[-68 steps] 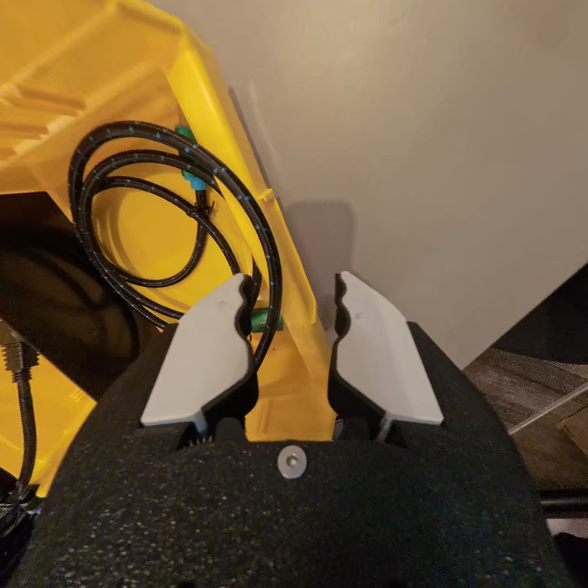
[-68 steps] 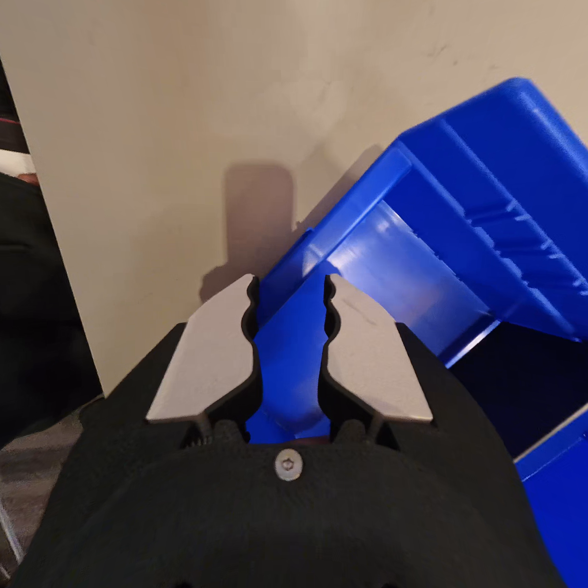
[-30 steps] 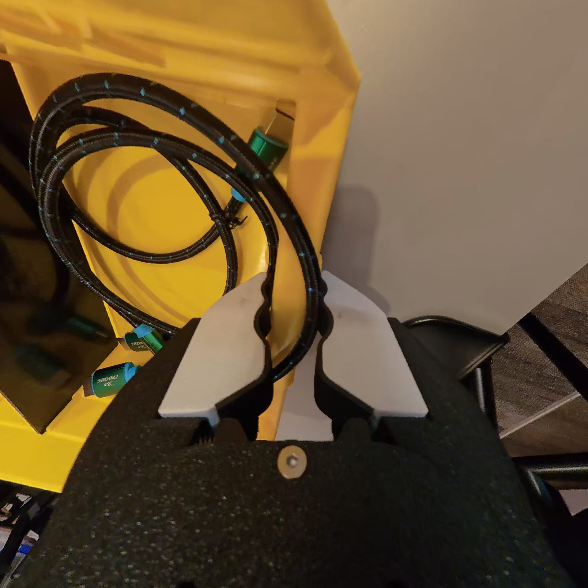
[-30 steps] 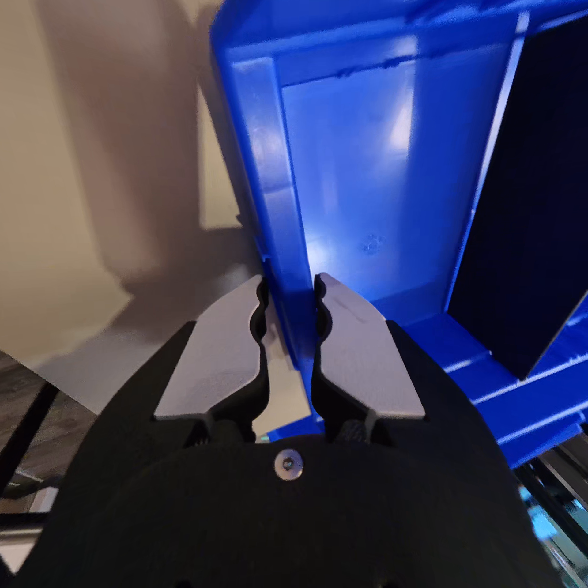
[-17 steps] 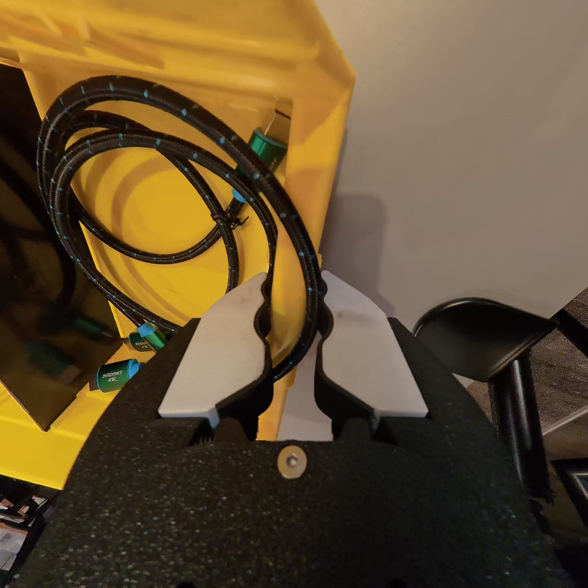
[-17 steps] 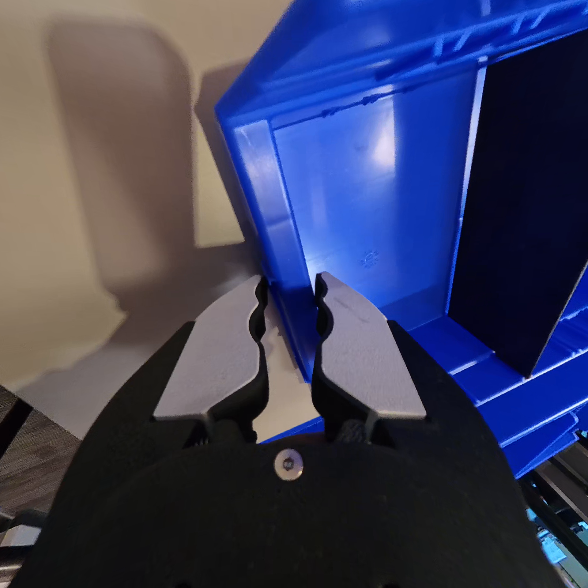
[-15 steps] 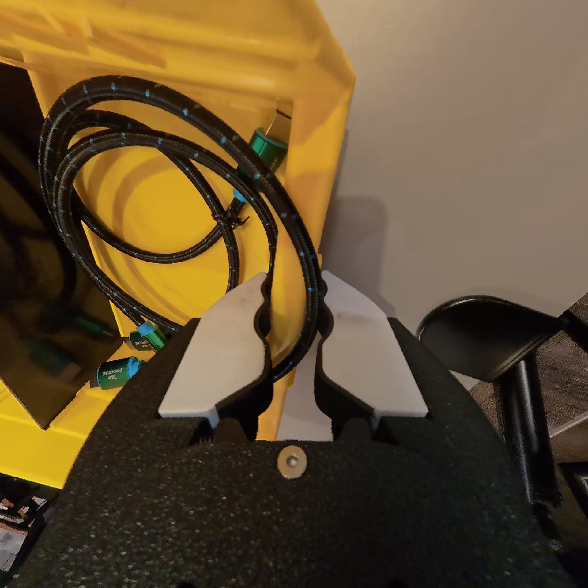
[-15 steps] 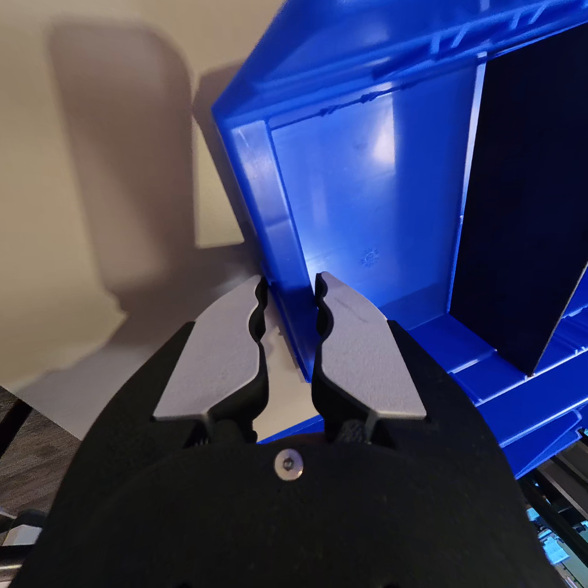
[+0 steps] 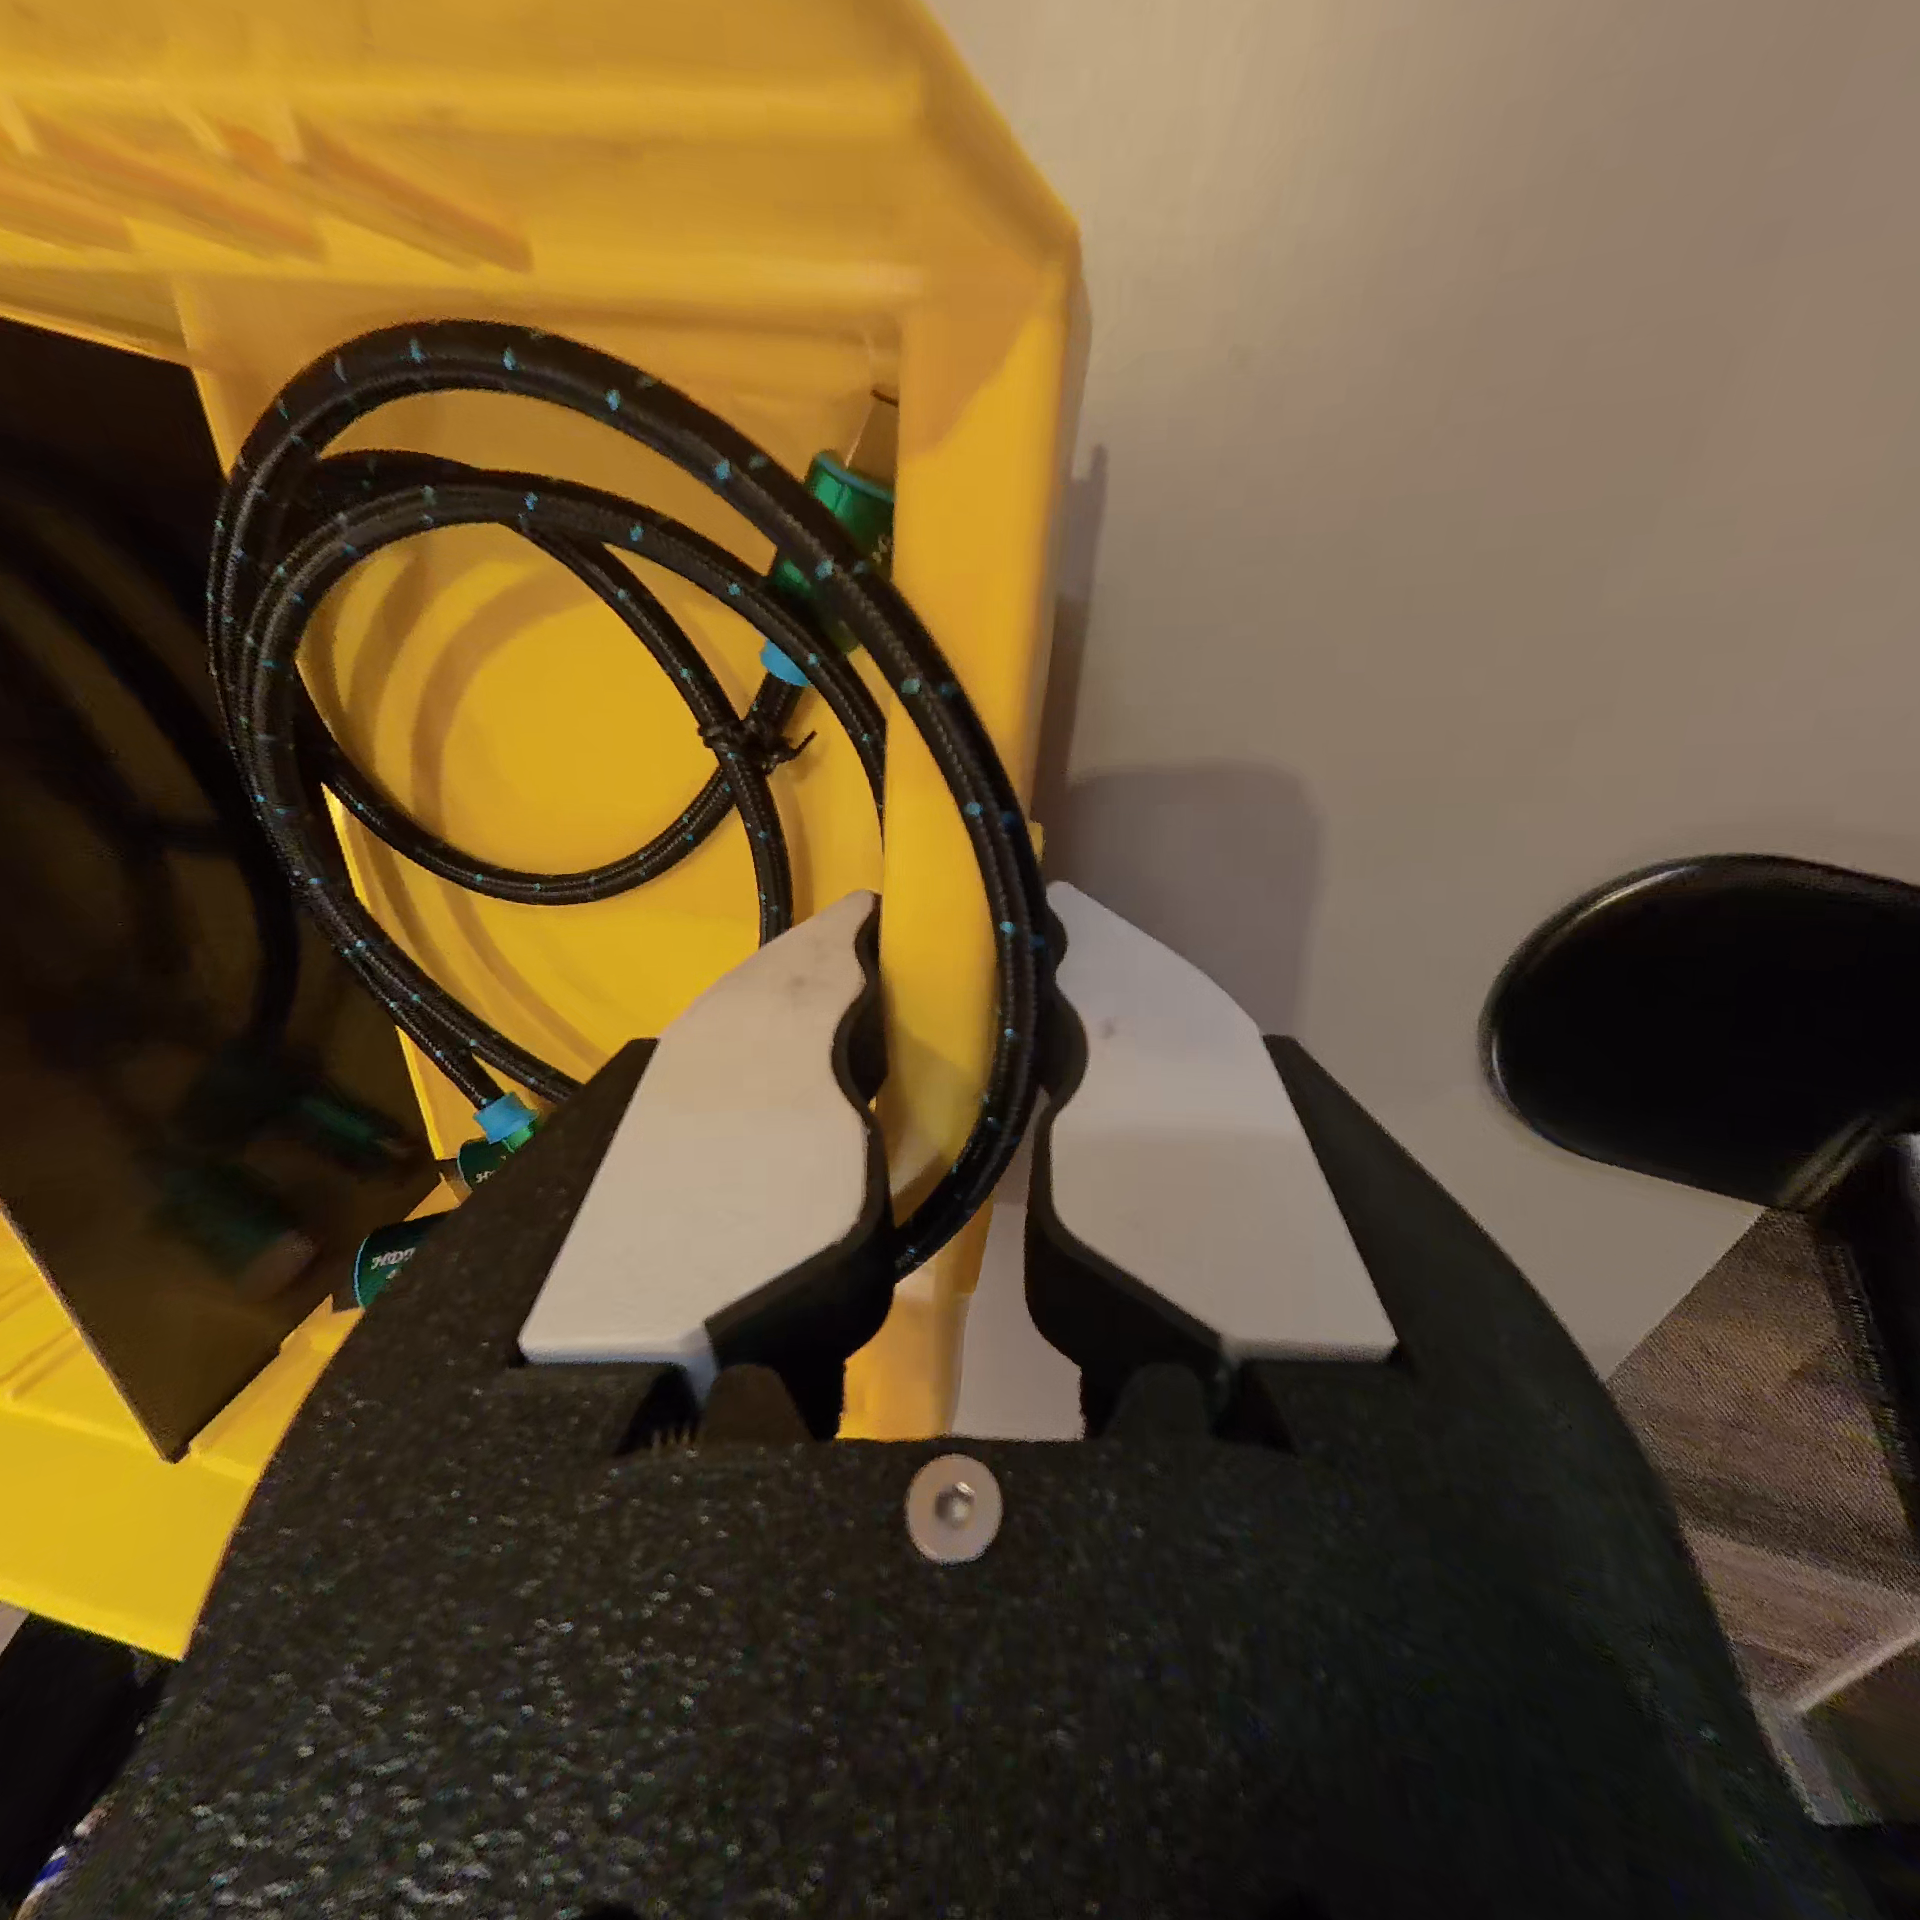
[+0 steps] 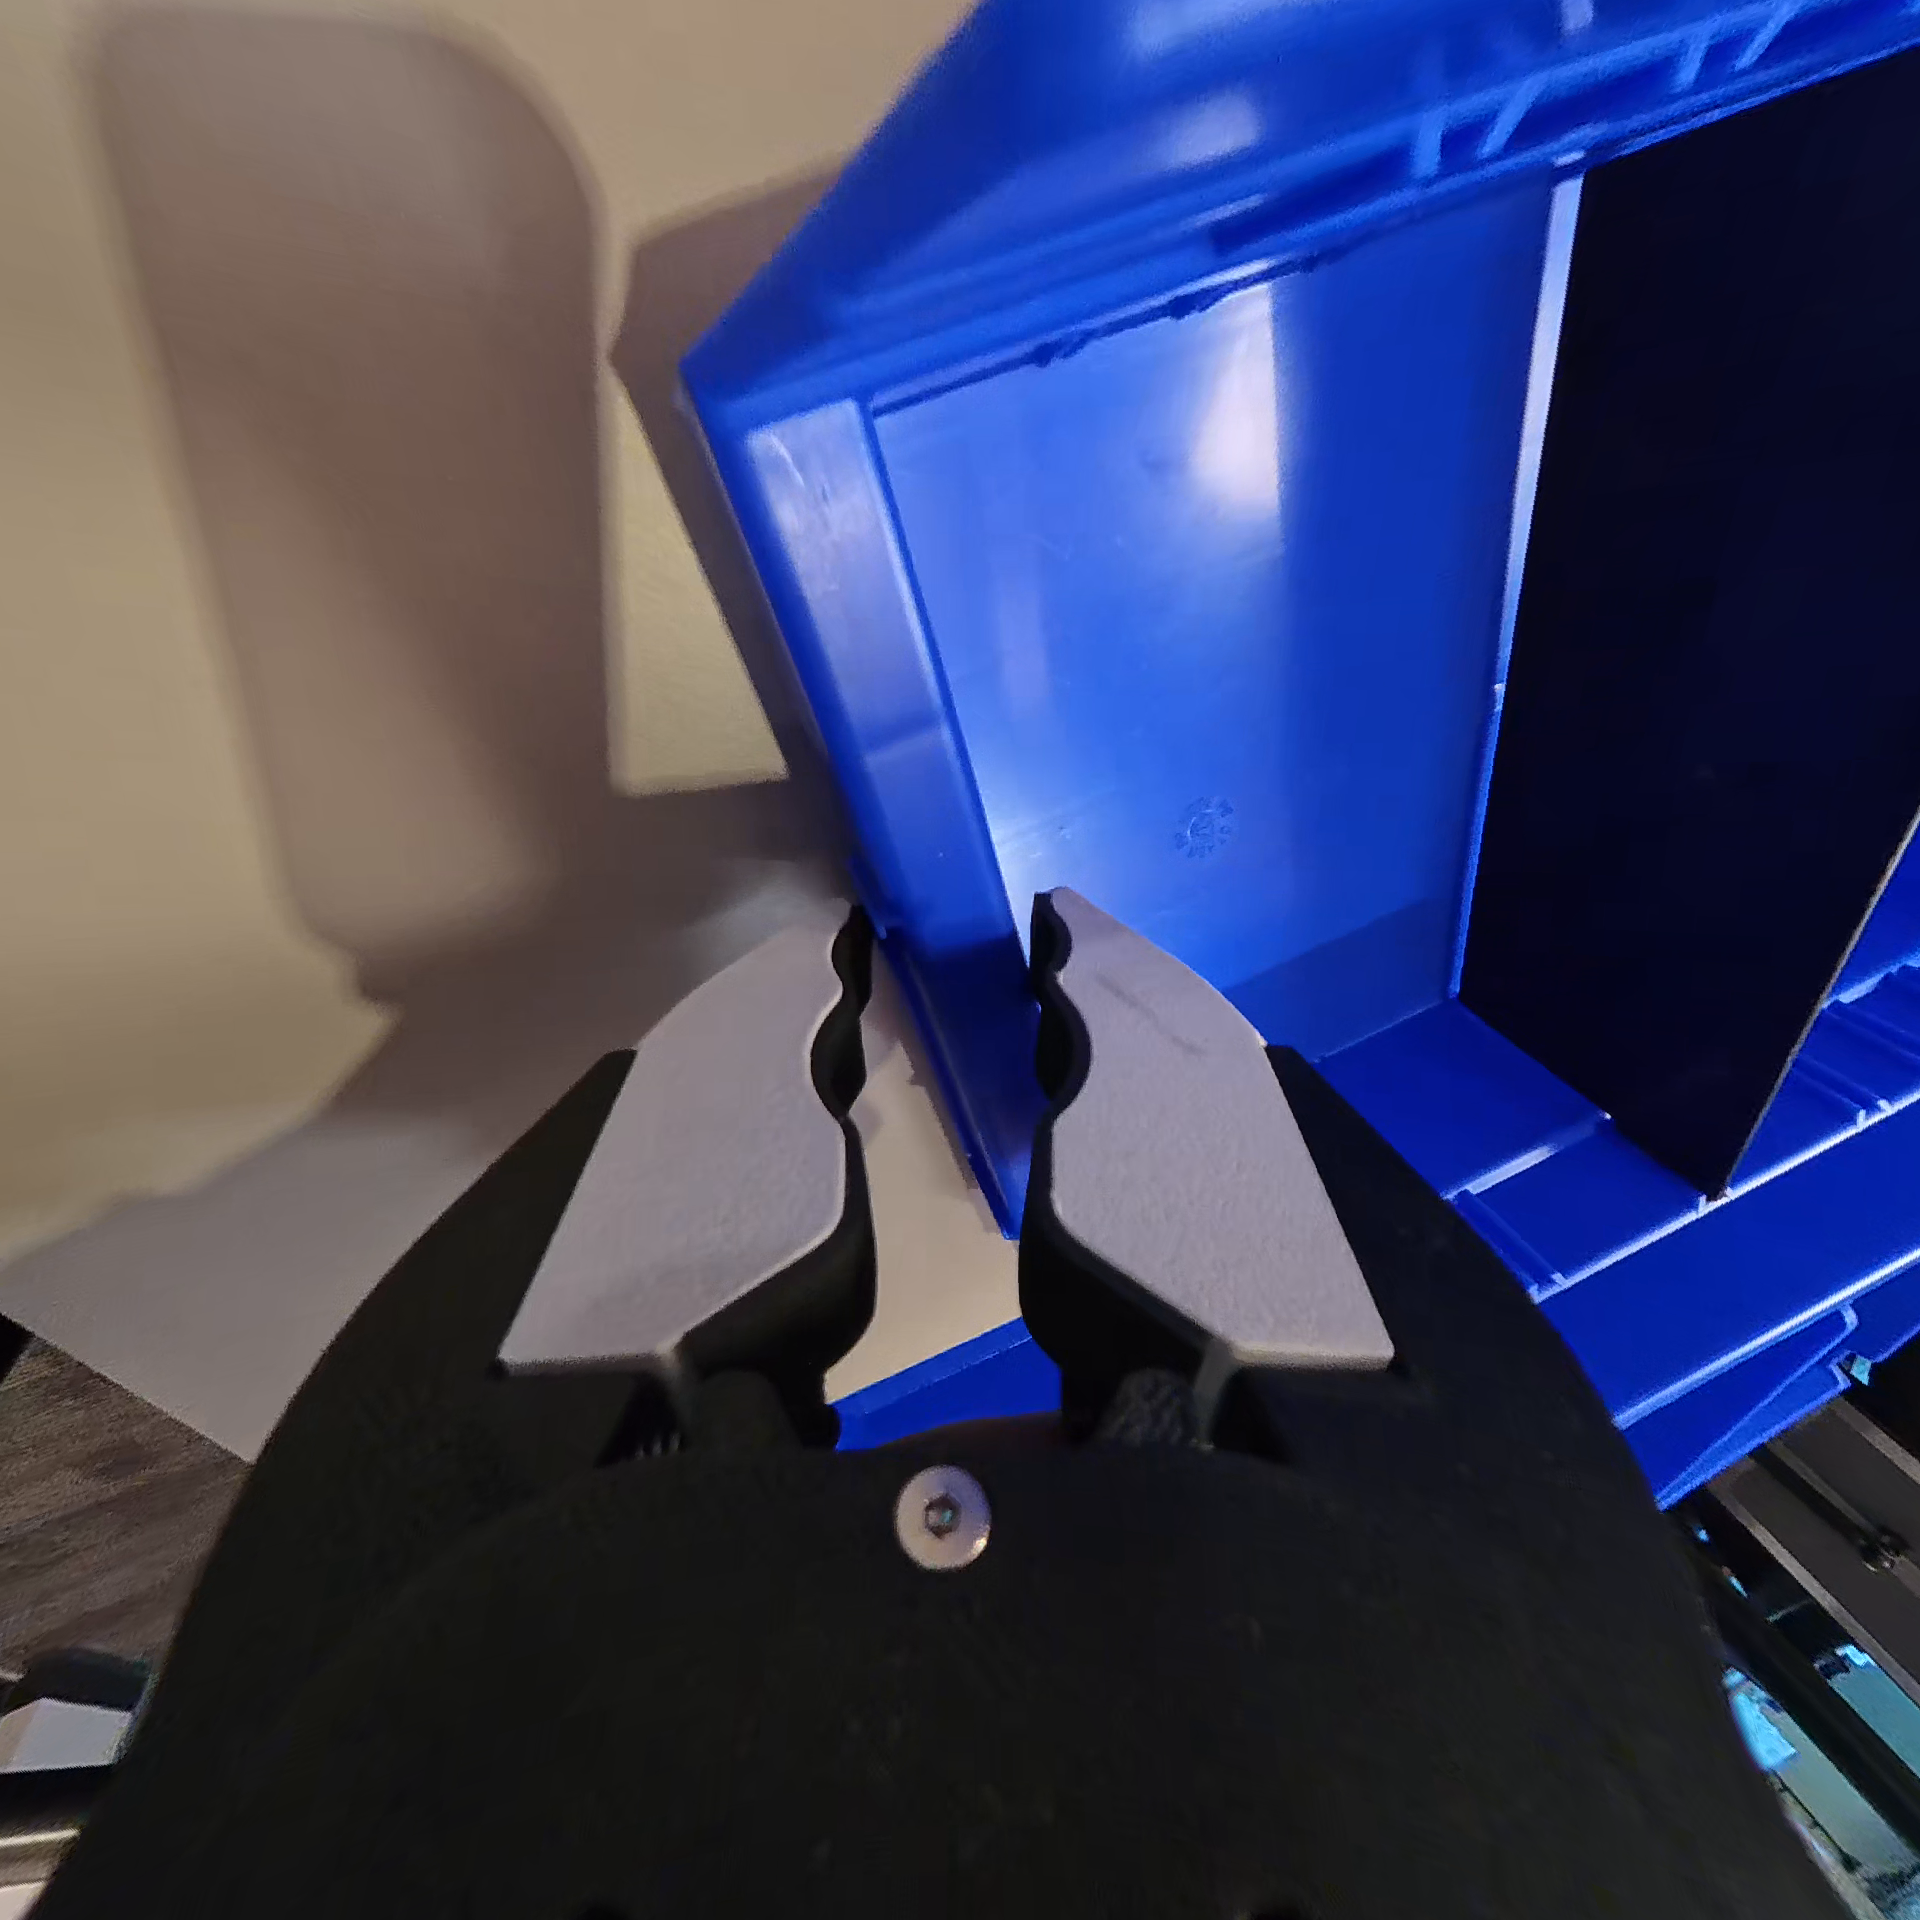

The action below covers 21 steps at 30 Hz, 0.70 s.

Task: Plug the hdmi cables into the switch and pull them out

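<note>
1. In the left wrist view, the left tongs, two pale grey fingers on a black speckled body, fill the lower centre of the frame. Their jaws are clamped on the right-hand wall of a bright yellow plastic bin, and a loop of cable lies in the gap with that wall.
2. The black braided hdmi cables with blue flecks lie coiled inside the yellow bin, in the centre left of the frame, bound by a thin black tie.
3. One green metal plug sits at the bin's upper right inner corner. Two more green plugs with blue collars lie at the lower left, partly hidden by the tongs' body.
4. A dark glossy divider panel takes up the left edge of the frame and mirrors the cables and plugs.
5. A pale surface fills the right of the frame, and a black rounded chair seat shows at the right edge.
6. In the right wrist view, the right tongs sit at the lower centre. Their jaws straddle the left-hand wall of a blue plastic bin; whether the pads press the wall cannot be told.
7. The blue bin fills the upper right of the frame, and a dark divider panel stands in it at the right edge.
8. The pale surface lies at the left, crossed by broad shadows.
</note>
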### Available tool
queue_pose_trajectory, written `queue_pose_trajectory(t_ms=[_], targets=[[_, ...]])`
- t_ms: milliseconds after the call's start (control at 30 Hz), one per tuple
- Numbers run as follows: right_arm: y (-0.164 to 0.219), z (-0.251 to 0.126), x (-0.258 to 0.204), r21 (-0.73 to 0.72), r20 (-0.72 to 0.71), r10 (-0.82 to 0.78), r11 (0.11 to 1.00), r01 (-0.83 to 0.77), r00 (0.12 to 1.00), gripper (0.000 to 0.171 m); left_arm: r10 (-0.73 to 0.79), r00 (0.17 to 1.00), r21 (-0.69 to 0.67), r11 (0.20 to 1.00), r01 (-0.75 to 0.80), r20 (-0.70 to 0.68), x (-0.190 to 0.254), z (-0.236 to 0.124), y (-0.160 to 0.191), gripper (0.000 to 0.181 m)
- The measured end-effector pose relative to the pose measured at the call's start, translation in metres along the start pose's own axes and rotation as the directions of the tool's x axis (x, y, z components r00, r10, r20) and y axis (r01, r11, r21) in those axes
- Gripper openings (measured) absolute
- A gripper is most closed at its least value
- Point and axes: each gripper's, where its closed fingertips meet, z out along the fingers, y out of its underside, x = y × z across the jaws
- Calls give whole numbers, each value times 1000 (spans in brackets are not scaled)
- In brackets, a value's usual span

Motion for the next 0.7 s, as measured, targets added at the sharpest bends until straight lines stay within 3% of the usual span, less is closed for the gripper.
queue_pose_trajectory(t_ms=[300,700], targets=[[2,0,0,1,12,76,997,-76,997,31,2,1000,15,1000,-2,17,-1,0,1,25],[6,0,-2,10,-8,32,999,-32,999,30,-1,1000,25,1000,1,29,-1,0,2,26]])
